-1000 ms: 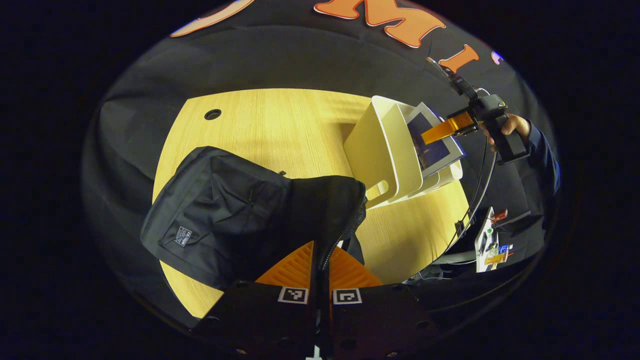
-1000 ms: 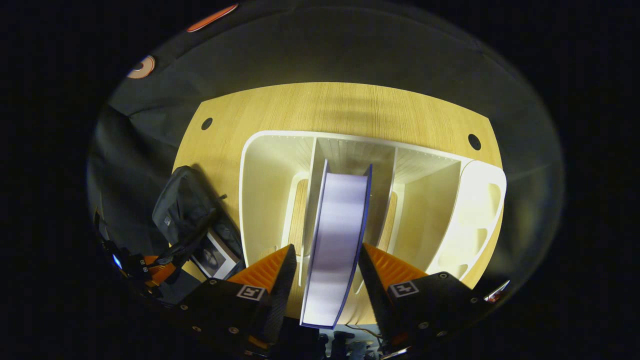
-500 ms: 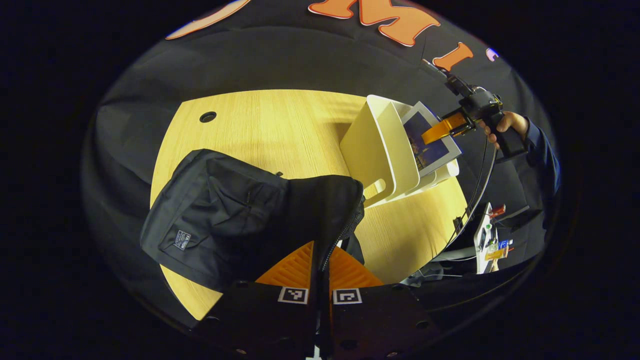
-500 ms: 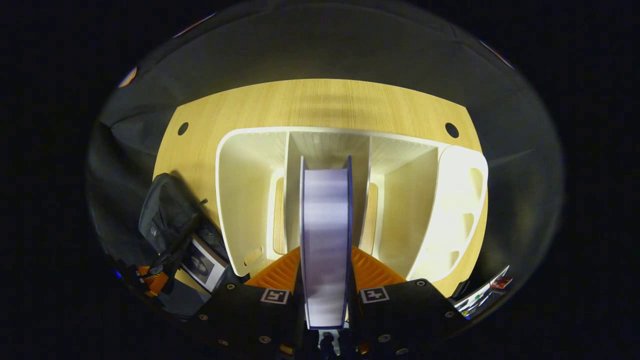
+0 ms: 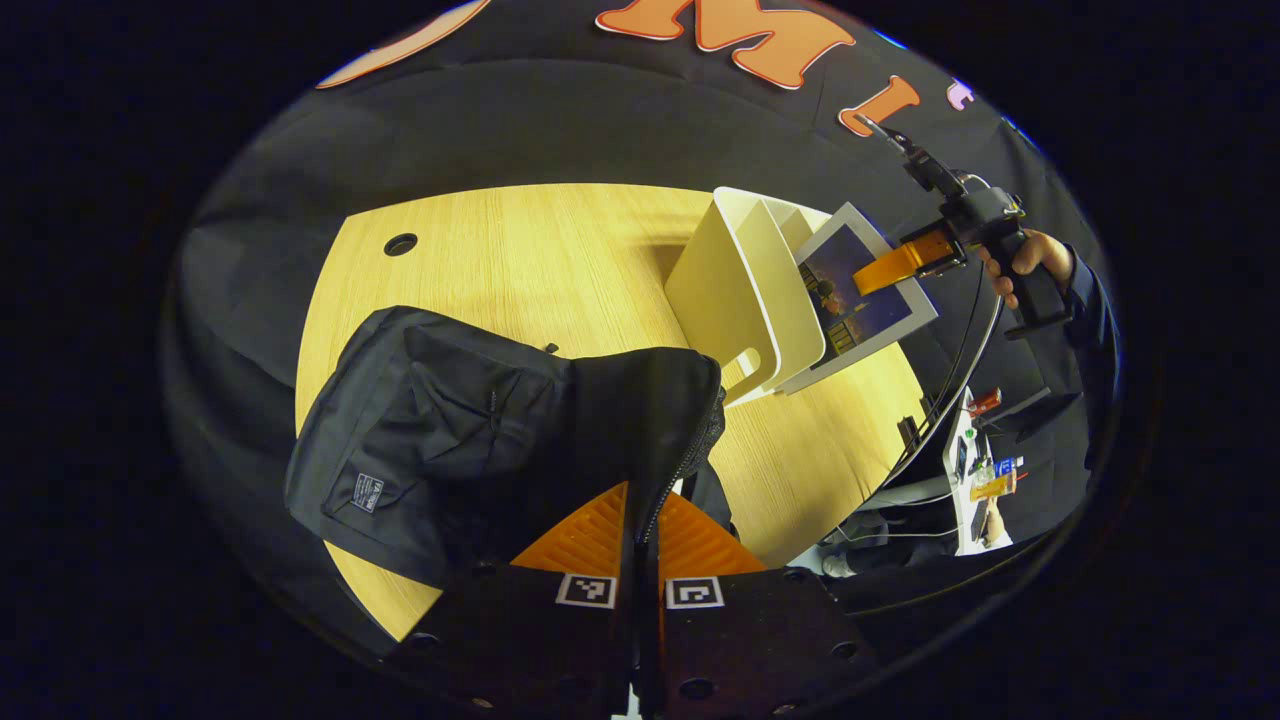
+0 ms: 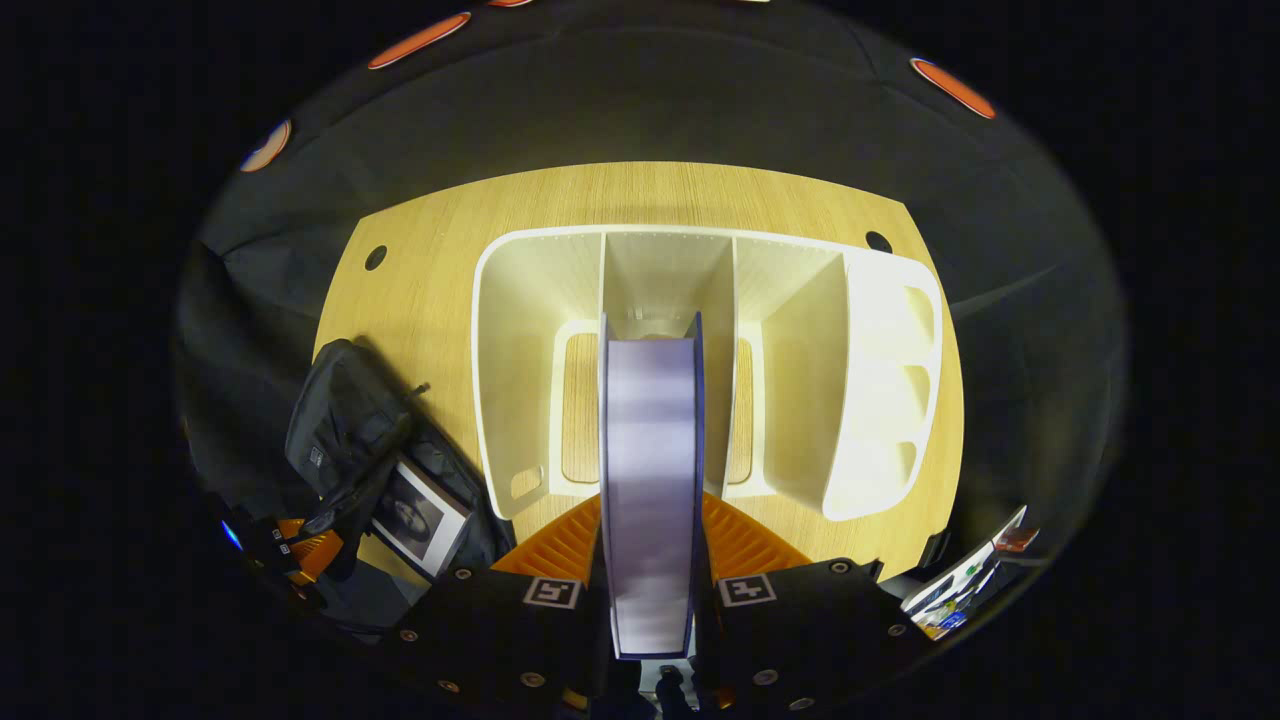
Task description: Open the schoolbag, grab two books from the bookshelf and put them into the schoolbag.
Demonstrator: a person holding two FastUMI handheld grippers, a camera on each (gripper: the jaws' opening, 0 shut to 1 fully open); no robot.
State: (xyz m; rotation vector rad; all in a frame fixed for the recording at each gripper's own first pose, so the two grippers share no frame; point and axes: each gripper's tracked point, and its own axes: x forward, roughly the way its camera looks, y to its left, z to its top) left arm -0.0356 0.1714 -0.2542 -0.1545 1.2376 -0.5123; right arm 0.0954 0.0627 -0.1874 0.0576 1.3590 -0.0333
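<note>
On the wooden table (image 5: 520, 250) the black schoolbag (image 5: 450, 420) lies with its zipper edge (image 5: 690, 450) pulled up; my left gripper (image 5: 645, 505) is shut on that edge. To the right stands the white bookshelf (image 5: 730, 270). A book (image 5: 855, 300) with a dark picture cover hangs tilted above it, and my right gripper (image 5: 900, 262) is shut on its upper corner. In the right gripper view the book (image 6: 650, 480) is edge-on between the fingers of my right gripper (image 6: 650, 515), above the bookshelf's (image 6: 880, 380) middle compartment. Another book (image 6: 415, 515) shows inside the open schoolbag (image 6: 340, 430), near my left gripper (image 6: 300, 550).
A hand (image 5: 1030, 262) in a dark sleeve holds the right gripper, and cables trail down from it. Small devices (image 5: 975, 470) lie beyond the table's right edge. The tabletop has round cable holes (image 5: 400, 244). The bookshelf's other compartments hold no books.
The right gripper went from open to shut on the book, then lifted it up out of the middle compartment. The left gripper kept its hold on the bag's edge.
</note>
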